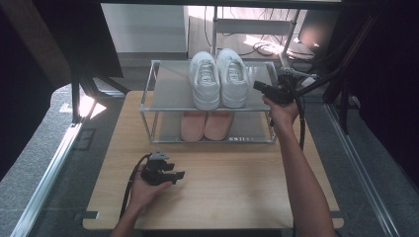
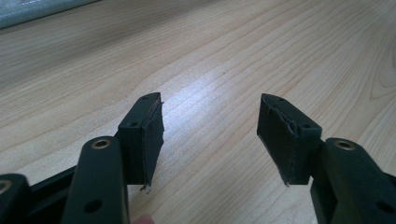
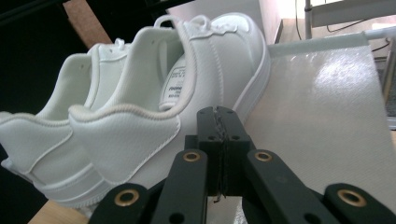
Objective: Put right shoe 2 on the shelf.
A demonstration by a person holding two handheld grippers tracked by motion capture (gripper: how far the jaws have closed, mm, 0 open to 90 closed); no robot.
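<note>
We judge the work to be putting shoes on the two-tier shoe rack (image 1: 148, 94), and it looks nearly finished. The pair of white sneakers (image 1: 219, 79) stands side by side on the rack's top shelf, toes pointing away from us, heels near the front edge. A pair of pink shoes (image 1: 206, 125) lies on the lower shelf, directly beneath them.

Our right gripper (image 1: 262, 89) is at the right edge of the top shelf, just beside the right-hand sneaker (image 3: 187, 88). In the right gripper view its fingers (image 3: 208, 140) are pressed flat together with nothing between them, and the sneaker's heel sits just left of them; we cannot tell whether they touch it. So the sneaker is released, or perhaps being nudged straight.

Our left gripper (image 1: 173, 175) rests low over the wooden desk (image 1: 237, 197), well apart from the rack. Its fingers (image 2: 144, 135) stand wide apart and hold nothing.

What may be left, we think, is a last squaring of the white pair and drawing the right hand back.
</note>
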